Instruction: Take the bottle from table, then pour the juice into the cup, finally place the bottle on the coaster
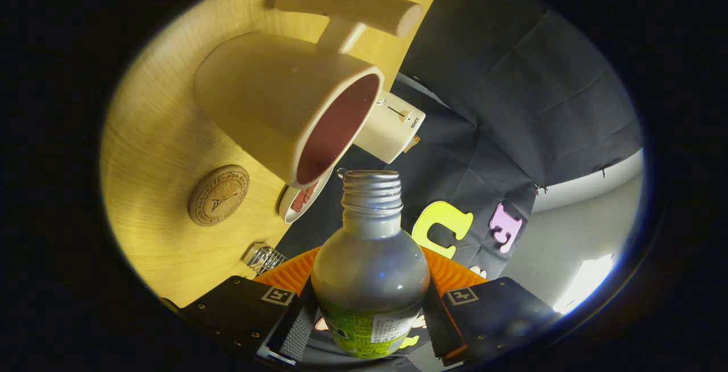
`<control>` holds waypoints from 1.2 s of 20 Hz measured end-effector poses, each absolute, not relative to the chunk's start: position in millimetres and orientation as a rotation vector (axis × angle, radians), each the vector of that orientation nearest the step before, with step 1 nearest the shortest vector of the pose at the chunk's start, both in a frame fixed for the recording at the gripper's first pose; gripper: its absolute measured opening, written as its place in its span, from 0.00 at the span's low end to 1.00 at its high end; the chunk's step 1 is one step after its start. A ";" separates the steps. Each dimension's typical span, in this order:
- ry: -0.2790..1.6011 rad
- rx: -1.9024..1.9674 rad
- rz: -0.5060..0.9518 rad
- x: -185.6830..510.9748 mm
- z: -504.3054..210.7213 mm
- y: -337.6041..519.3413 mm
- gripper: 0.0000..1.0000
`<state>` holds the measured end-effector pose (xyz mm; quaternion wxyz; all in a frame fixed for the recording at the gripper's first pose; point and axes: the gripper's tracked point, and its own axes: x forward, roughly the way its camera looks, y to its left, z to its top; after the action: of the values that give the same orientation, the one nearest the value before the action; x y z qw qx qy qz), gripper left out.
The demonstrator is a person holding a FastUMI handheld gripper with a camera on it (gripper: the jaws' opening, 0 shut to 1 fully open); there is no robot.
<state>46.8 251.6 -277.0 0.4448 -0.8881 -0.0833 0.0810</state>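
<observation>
The gripper [368, 318] squeezed the clear, uncapped plastic bottle with a green label [369, 275] by its body, tipped toward the cream cup [284, 104] on the wooden counter [153, 150]. It looked light, smooth and slippery.

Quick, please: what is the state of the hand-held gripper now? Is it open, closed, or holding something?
Hand-held gripper: closed on the bottle, one finger pressing on each side; the cap is off and the neck points toward the cup.

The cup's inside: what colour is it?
Dark red inside the cup, clearest in the gripper view.
</observation>
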 end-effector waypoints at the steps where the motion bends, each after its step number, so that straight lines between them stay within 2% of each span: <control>1: -0.199 -2.186 0.205 45.2 -278.3 251.4 0.81; 13: -0.123 -2.013 0.225 42.9 -286.0 244.6 0.81; 24: 0.028 -1.644 0.175 45.4 -284.8 224.3 0.81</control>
<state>45.4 224.3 -284.8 0.6773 -0.7315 0.0124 0.0780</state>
